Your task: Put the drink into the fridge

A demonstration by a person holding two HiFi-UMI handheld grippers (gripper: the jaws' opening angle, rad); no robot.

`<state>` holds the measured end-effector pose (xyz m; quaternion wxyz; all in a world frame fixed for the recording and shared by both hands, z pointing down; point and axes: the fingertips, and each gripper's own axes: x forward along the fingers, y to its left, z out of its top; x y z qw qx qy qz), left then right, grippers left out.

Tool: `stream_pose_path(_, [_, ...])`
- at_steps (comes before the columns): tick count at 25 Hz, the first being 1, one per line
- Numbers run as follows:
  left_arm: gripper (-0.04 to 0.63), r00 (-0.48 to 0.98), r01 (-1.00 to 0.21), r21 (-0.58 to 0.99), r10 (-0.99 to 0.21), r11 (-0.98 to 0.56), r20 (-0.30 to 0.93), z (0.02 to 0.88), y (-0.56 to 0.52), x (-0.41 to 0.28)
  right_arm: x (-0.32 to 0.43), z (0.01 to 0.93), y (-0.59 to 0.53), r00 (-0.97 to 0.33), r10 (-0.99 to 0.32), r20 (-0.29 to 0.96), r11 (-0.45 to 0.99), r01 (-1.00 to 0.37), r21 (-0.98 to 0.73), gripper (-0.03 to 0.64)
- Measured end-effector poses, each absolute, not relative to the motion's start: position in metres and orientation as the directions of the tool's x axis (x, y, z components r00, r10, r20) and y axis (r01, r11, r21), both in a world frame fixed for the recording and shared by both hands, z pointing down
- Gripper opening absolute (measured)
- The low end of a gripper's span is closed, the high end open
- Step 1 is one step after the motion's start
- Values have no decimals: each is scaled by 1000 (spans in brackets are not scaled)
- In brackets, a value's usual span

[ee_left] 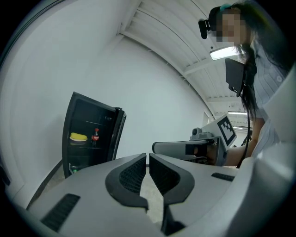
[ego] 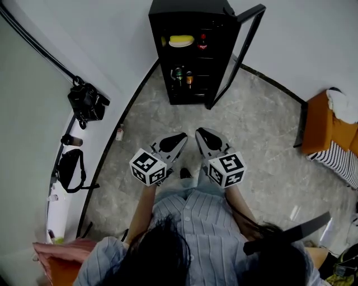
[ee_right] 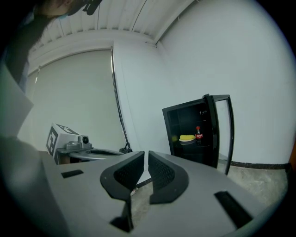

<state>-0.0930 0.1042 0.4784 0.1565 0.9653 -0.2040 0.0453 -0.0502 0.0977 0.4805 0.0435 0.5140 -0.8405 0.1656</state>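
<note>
Pads of black cross-hatched texture line your left gripper (ee_left: 147, 159), and its smooth grey jaws are closed to a thin slit on nothing. Your right gripper (ee_right: 145, 159) is the same, closed and empty. The cola bottle (ee_right: 198, 133), slim and red-labelled, stands upright on the upper shelf of the boxy black fridge (ego: 159, 61). It is just beside a rounded yellow item (ego: 180, 40). The black-framed glass door (ego: 243, 44) hangs open, well away from both grippers.

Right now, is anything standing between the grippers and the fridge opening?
Nothing visible. Bare floor lies between the left gripper, the right gripper and the fridge; its door stands open, and a small bottle sits aside by the left wall.
</note>
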Motion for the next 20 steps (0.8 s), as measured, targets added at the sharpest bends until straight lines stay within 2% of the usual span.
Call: stream_pose_path(20, [11, 912, -410, 278, -383, -869, 149, 477, 105, -96, -58, 490, 94, -475, -834, 279, 419, -876, -239, 38])
